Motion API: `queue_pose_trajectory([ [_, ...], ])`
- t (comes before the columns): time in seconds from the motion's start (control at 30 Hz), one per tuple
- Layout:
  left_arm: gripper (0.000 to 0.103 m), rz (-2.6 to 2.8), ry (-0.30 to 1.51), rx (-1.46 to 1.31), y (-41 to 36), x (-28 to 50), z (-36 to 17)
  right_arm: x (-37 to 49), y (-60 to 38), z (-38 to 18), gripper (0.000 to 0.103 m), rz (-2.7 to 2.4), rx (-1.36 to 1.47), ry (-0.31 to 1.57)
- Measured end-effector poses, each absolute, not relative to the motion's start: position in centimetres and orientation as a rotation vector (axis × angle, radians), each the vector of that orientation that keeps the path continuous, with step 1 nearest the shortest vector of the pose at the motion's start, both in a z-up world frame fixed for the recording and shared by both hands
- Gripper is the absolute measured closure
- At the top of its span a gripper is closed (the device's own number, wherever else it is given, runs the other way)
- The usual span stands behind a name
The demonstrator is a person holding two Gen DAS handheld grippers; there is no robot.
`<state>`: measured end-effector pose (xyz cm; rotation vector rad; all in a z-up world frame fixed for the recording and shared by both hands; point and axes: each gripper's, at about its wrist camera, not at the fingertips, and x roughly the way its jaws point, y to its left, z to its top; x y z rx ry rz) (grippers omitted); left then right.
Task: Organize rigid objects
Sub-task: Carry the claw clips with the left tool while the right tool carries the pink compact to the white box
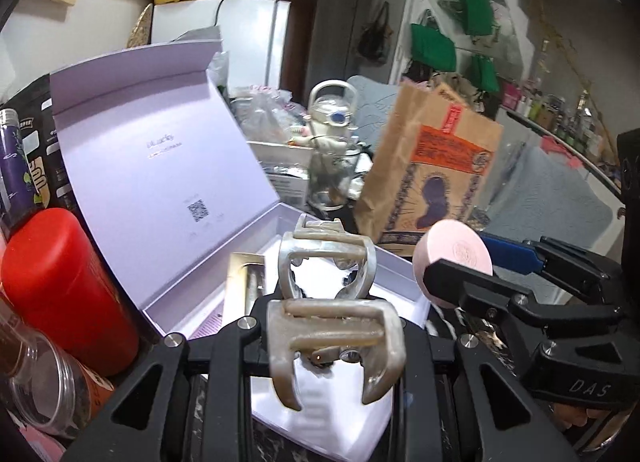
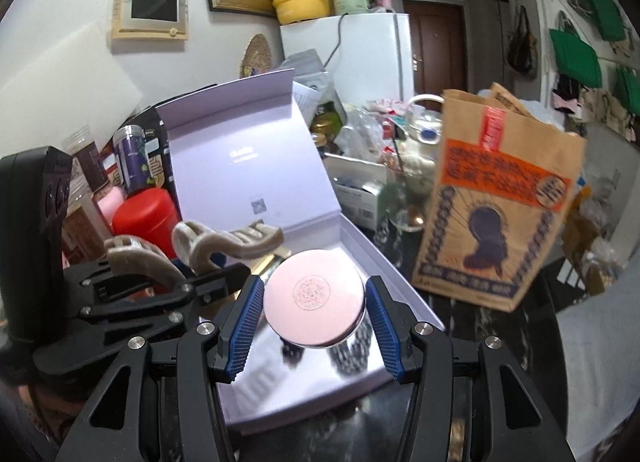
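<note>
An open lavender gift box (image 1: 168,166) with a raised lid stands on the dark table; it also shows in the right wrist view (image 2: 248,166). My left gripper (image 1: 332,346) is shut on a pearly beige hair claw clip (image 1: 332,302) and holds it over the box's front part. The clip also shows at the left of the right wrist view (image 2: 224,242). My right gripper (image 2: 314,302) is shut on a round pink compact (image 2: 314,298), held above the box interior. The compact also shows in the left wrist view (image 1: 454,258), right of the clip.
A red canister (image 1: 68,294), a clear jar (image 1: 44,382) and a purple can (image 1: 14,166) crowd the box's left side. A brown paper bag (image 2: 500,214) stands right of the box. A glass with an astronaut figure (image 1: 332,150) and clutter sit behind.
</note>
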<state>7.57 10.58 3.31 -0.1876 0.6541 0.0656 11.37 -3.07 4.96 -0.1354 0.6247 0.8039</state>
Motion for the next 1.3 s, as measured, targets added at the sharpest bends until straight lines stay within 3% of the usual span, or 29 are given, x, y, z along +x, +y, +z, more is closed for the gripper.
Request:
queue_pose_trajectory([
  [0.43,0.076,0.199,0.651,-0.207,14.4,10.9,2.6,16.6,0.7,4.1,0.051,0.841,-0.146,0.636],
  [1.3,0.076,0.143,0.844,-0.182,14.8,16.3,-2.2,23.1,3.2,-4.5,0.051,0.808,-0.222,0.923],
])
